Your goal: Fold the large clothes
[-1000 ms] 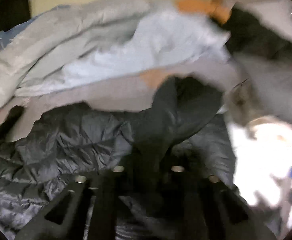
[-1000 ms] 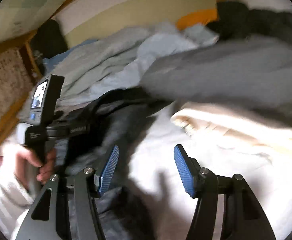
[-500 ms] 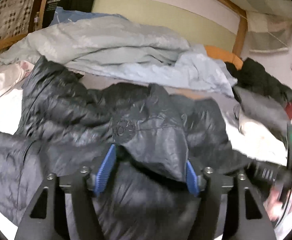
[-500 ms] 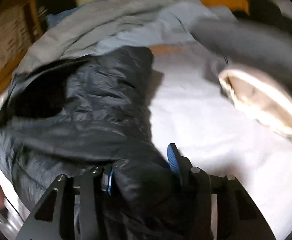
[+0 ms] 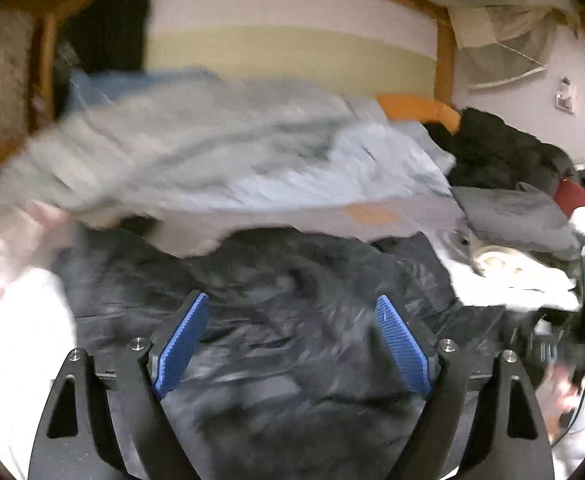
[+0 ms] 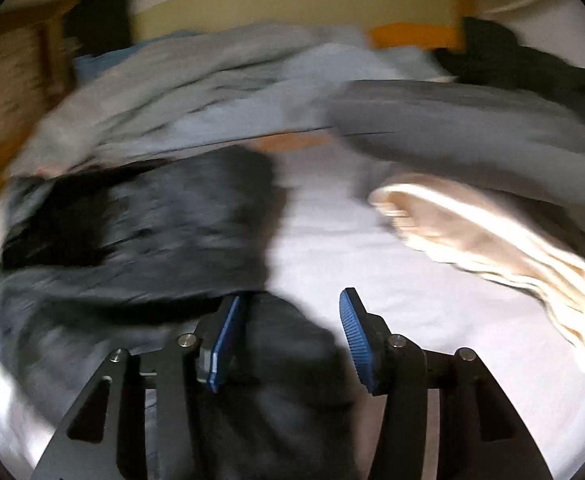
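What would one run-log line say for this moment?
task: fold clothes | jacket: on bed | left hand-held gripper: opening, above jacket | right hand-held gripper: opening, jacket fold between jaws

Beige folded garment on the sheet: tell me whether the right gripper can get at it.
Probably yes: the right gripper, jaws opening, has only bare white sheet before the beige garment.

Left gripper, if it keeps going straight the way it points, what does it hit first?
Most likely the black quilted puffer jacket, which lies spread under the left gripper as its jaws open, nothing pinched between them. Behind it rises the grey-blue pile of clothes. Blur leaves depth uncertain.
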`<control>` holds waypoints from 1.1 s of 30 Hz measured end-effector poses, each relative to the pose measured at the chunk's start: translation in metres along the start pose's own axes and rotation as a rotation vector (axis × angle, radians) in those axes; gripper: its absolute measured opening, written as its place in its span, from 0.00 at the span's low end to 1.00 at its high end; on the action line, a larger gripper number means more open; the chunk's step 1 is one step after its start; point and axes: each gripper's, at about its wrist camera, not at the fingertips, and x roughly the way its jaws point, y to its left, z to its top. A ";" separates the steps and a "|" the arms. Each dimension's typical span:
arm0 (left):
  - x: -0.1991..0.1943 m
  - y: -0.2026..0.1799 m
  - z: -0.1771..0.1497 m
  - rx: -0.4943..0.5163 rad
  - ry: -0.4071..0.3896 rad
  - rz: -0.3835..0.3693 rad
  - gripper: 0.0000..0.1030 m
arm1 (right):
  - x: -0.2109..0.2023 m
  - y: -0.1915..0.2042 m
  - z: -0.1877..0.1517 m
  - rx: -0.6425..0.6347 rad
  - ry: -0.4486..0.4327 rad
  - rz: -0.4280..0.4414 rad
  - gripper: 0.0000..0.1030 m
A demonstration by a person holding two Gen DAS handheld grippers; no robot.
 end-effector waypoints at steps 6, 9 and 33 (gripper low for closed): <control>0.087 0.000 0.039 -0.013 0.197 0.075 0.83 | -0.012 0.027 -0.006 -0.184 0.031 0.130 0.58; 0.122 0.013 0.045 -0.079 0.276 0.064 0.82 | -0.021 0.023 0.000 -0.161 -0.008 0.167 0.58; -0.026 0.111 -0.087 -0.231 0.091 0.297 0.43 | 0.029 0.037 0.005 -0.085 -0.005 -0.266 0.56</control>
